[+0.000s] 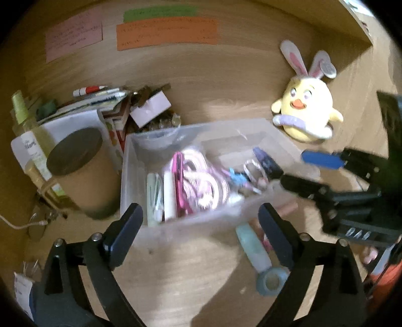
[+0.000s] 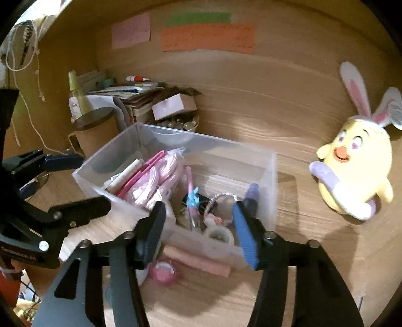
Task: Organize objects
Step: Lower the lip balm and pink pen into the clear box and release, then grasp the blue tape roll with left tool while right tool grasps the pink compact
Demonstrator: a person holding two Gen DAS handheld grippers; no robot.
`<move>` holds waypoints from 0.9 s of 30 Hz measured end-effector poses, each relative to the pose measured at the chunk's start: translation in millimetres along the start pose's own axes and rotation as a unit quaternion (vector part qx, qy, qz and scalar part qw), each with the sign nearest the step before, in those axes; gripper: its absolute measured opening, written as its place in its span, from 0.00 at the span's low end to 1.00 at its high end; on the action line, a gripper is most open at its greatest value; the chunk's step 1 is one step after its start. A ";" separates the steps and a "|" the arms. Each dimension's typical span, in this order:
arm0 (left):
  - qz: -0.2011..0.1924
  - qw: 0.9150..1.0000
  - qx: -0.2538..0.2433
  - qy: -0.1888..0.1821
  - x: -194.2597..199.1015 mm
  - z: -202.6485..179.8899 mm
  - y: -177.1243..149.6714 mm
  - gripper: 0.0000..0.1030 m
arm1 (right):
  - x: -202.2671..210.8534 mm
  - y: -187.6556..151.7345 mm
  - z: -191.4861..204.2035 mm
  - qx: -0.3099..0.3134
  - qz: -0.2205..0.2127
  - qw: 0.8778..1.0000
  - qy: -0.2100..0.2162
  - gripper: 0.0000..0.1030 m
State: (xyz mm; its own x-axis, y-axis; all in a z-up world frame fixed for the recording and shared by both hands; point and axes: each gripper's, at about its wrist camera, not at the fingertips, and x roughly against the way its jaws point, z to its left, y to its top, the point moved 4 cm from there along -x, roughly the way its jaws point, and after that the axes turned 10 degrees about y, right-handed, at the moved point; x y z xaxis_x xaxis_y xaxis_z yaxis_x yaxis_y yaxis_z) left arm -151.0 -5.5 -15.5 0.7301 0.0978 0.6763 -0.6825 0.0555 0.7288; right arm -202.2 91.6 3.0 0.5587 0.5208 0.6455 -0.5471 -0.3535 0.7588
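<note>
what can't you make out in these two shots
- Writing on the pink note, green strip and orange strip, both views: too small and blurred.
- Small items at the right end of the clear bin, both views: motion blur; the right gripper covers some in the right wrist view.
- Teal tube in front of the bin, left wrist view: partly behind the left gripper.
- Label on the bottle, left wrist view: blurred.

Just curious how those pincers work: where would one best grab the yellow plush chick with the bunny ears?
Probably by the bunny ears: they stand up thin and free above the round body of the plush chick, which looks too wide for the jaws. Come from above; nothing stands around it on the wooden desk.
</note>
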 end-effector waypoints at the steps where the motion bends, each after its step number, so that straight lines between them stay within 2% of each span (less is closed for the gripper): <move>1: 0.005 1.000 -0.005 0.000 0.9 -2.5 -5.7 0.92 | 3.7 -2.8 -0.5 -0.001 -0.001 1.000 -0.002 0.55; 6: 0.028 0.999 -0.019 -0.007 1.6 -15.7 -33.9 0.92 | 18.1 -21.8 -9.9 -0.015 0.000 1.000 -0.010 0.64; 12: 0.071 0.996 -0.018 -0.058 -3.4 -39.9 -60.5 0.92 | 23.1 -45.2 -19.2 -0.028 0.015 0.999 -0.016 0.65; 18: 0.085 0.994 -0.037 -0.053 -9.6 -60.8 -75.4 0.90 | 20.7 -63.2 -22.1 -0.039 0.034 0.999 -0.013 0.65; 20: 0.090 0.993 -0.037 -0.063 -9.4 -63.6 -78.4 0.76 | 19.2 -67.6 -20.8 -0.038 0.039 0.998 -0.012 0.65; 24: 0.095 0.992 -0.041 -0.073 -7.7 -67.0 -85.6 0.59 | 9.8 -74.5 -14.6 -0.036 0.059 0.998 0.013 0.65; 26: 0.096 0.991 -0.044 -0.077 -7.2 -68.6 -87.7 0.44 | 1.3 -76.0 -9.1 -0.034 0.069 0.997 0.029 0.65; 27: 0.096 0.991 -0.046 -0.076 -6.7 -69.0 -88.9 0.41 | -2.5 -76.8 -6.1 -0.033 0.075 0.996 0.034 0.65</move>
State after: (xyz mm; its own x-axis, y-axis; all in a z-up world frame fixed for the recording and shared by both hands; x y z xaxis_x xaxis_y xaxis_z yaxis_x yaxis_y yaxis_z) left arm -97.5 57.4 -92.2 0.5784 -0.0352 0.8150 -0.8042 0.1424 0.5770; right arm -165.4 122.2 -57.4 0.4264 0.5179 0.7416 -0.6621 -0.3798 0.6460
